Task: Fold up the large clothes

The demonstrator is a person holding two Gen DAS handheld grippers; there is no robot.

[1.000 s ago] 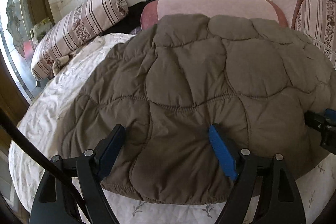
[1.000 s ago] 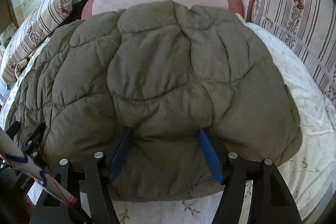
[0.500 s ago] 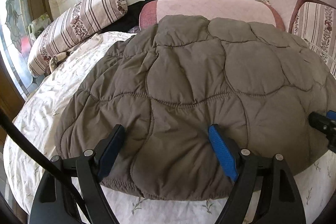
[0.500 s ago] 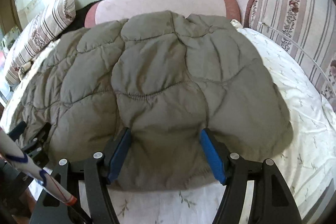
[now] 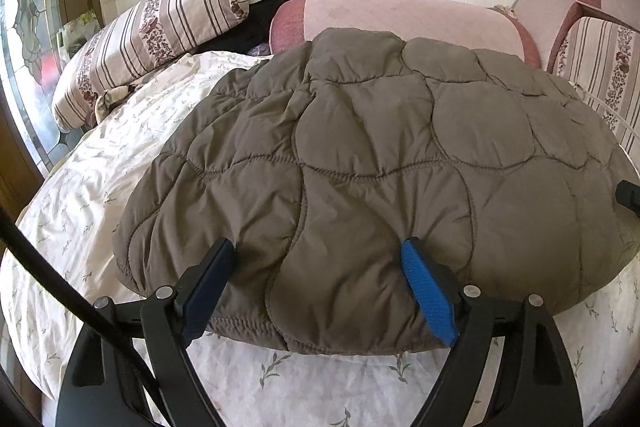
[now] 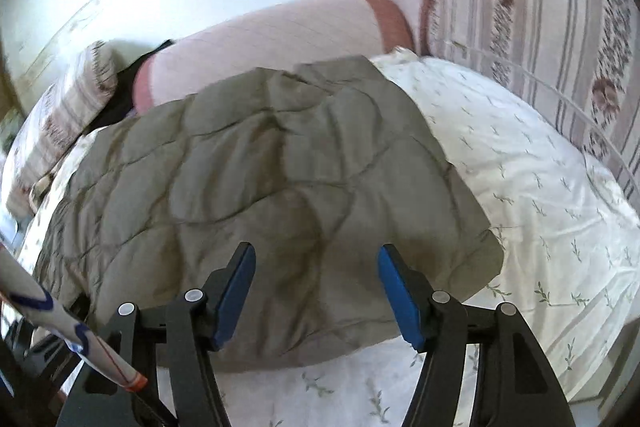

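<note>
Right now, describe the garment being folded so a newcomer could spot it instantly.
Start from the bed's white floral sheet. On it lies the quilted jacket, a puffy olive-brown mass stitched in rounded scales. Nothing else there is dark and padded; the striped bolster and pink cushion sit behind it.

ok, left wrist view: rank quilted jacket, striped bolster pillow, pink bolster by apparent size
1. quilted jacket, by far the largest.
2-3. pink bolster and striped bolster pillow: look alike; jacket partly covers the pink one, so unranked.

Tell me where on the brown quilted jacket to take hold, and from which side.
Grip the near hem of the brown quilted jacket, coming in low from the near bed edge. That elasticated edge lies free on the floral sheet, giving a thinner lip than the puffed panels. Probably one gripper towards each near corner.
</note>
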